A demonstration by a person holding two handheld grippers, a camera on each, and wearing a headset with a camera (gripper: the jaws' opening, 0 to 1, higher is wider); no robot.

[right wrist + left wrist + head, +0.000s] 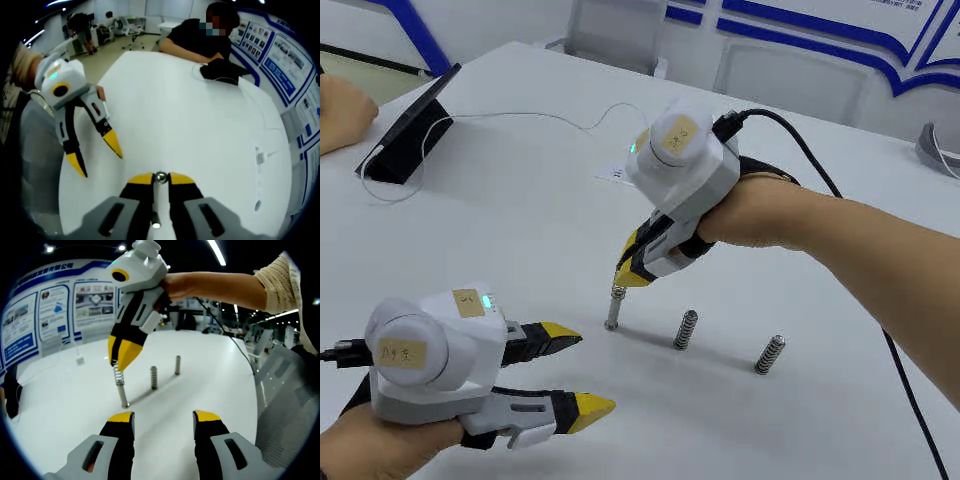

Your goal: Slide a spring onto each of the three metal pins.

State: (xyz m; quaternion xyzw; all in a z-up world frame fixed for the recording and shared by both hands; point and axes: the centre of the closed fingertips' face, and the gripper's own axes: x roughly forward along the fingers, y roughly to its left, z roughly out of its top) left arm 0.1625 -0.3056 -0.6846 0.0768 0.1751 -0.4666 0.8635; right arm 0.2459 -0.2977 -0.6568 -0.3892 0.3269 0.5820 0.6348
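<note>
Right hand-held gripper (pixel 632 268): I see it tipped steeply down over the left pin. Its yellow-tipped jaws are pinched together on the top of a spring.
Held spring (pixel 117 373): it is threaded over the upper part of the left pin, with its top coils caught between the jaws of the right hand-held gripper and its lower end partway down the shaft.
Left pin (pixel 123 396): it stands upright on the bench. The lower shaft is bare below the spring, and in the right gripper view its shiny tip sits right between the closed jaws.
Middle spring (pixel 686 329): it stands upright on its pin just right of the left pin, with coils reaching down to the bench.
Right spring (pixel 771 354): same again, seated on the last pin further right. The three pins form a short row.
Left hand-held gripper (pixel 578 370): its jaws are spread wide apart, with bare bench showing between them in its own view. I have it held low near the front edge, pointing towards the pins and well apart from them.
Bench (pixel 520 220): white and flat.
Tablet (pixel 408 128): dark, propped at the far left corner, with a thin white cable (pixel 520 117) trailing from it.
Black cable (pixel 820 170): it runs back from the right hand-held gripper along the forearm.
Person (pixel 200 37): in a dark top, seated at the bench's far side in the right gripper view.
</note>
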